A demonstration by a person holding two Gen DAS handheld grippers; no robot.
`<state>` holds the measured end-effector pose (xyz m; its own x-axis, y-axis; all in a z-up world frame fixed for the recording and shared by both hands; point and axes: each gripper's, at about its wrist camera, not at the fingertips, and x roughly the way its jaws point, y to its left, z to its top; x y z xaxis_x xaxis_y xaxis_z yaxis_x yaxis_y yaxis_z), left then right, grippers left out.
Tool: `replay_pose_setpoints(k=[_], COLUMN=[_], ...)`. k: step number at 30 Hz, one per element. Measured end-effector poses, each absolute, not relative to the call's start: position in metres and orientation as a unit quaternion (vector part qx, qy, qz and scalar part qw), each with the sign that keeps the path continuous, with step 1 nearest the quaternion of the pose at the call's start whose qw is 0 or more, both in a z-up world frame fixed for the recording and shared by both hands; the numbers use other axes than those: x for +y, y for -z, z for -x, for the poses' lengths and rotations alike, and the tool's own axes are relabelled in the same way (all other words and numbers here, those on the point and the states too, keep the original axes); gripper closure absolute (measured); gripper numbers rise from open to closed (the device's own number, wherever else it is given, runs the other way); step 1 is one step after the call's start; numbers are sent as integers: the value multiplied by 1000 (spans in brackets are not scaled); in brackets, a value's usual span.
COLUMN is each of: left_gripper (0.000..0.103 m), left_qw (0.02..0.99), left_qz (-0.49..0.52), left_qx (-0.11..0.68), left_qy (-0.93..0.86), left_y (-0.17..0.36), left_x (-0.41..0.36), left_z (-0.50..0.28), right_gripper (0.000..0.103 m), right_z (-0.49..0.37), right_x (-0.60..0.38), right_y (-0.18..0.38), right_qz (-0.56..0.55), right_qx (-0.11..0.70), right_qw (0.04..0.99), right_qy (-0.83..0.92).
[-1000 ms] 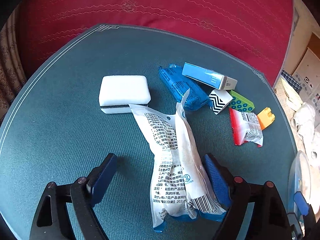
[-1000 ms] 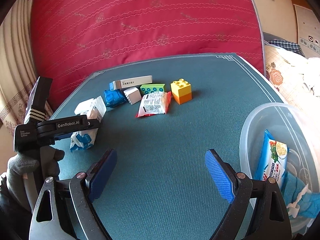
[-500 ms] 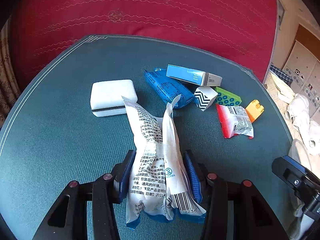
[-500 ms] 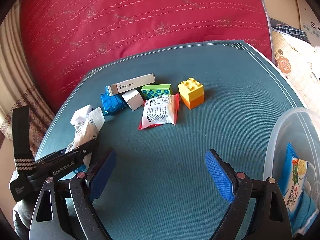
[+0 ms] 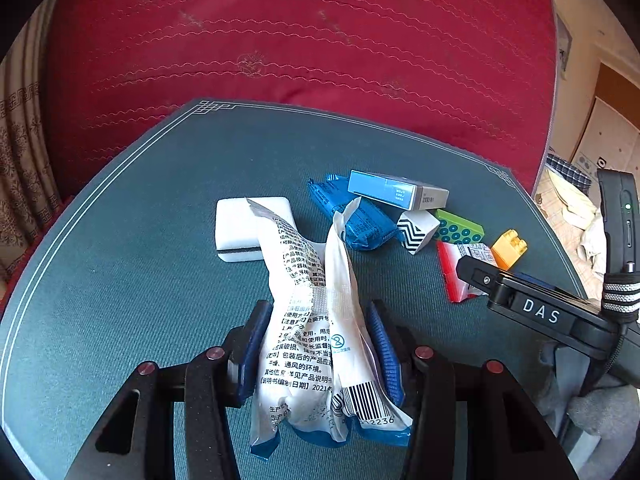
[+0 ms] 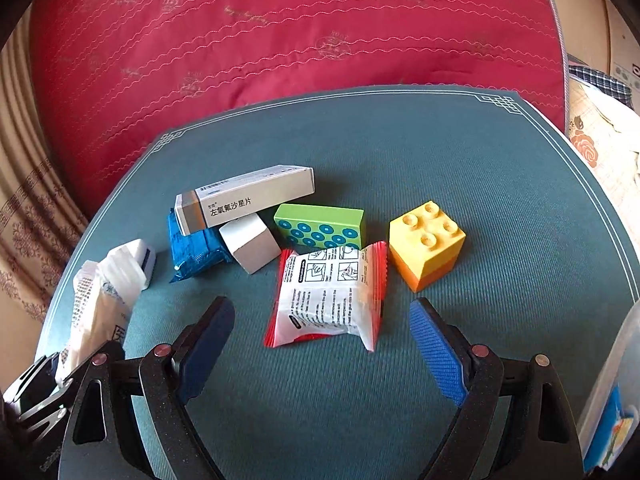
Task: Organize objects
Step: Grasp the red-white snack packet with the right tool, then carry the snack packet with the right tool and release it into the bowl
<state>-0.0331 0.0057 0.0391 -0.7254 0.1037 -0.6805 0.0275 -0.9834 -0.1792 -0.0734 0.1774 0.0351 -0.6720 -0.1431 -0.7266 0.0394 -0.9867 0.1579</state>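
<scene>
My left gripper point(image 5: 318, 340) is shut on a white printed plastic packet point(image 5: 316, 320) with blue ends, held above the green mat point(image 5: 140, 240); the packet also shows at the left of the right wrist view point(image 6: 100, 300). My right gripper point(image 6: 322, 332) is open and empty, its jaws straddling a red-and-white snack packet point(image 6: 332, 296). Behind it lie a yellow-orange toy brick point(image 6: 428, 244), a green dotted block point(image 6: 320, 226), a small white cube point(image 6: 250, 246), a blue wrapped packet point(image 6: 196, 248) and a medicine box point(image 6: 244, 202).
A white sponge point(image 5: 236, 224) with a dark stripe lies behind the held packet. A clear plastic container point(image 6: 612, 392) with a packet inside stands at the mat's right edge. A red quilted cushion point(image 6: 300, 32) backs the table. The right gripper's body point(image 5: 560, 312) shows in the left view.
My left gripper closed on the white packet and lifted it. My right gripper moved forward and left toward the red-and-white snack packet, staying open.
</scene>
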Motion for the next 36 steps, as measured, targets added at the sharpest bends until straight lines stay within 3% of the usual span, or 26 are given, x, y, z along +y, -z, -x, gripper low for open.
replay_pose_setpoints(k=[4, 9, 14, 36], left_gripper=[51, 51, 51, 51], left_qw=[17, 17, 18, 44], left_qz=[376, 380, 383, 376], left_qx=[-92, -88, -89, -82], left_qy=[-922, -921, -919, -922], left_y=[-35, -33, -31, -36], left_x=[4, 6, 4, 17], left_z=[36, 36, 35, 26], right_gripper=[23, 41, 49, 51], right_z=[86, 90, 87, 1], right_x=[174, 164, 158, 171], right_y=[-30, -29, -29, -57], right_qz=[-408, -403, -397, -367], right_qx=[-51, -18, -1, -57], right_qw=[41, 26, 28, 48], right_qy=[911, 915, 917, 927])
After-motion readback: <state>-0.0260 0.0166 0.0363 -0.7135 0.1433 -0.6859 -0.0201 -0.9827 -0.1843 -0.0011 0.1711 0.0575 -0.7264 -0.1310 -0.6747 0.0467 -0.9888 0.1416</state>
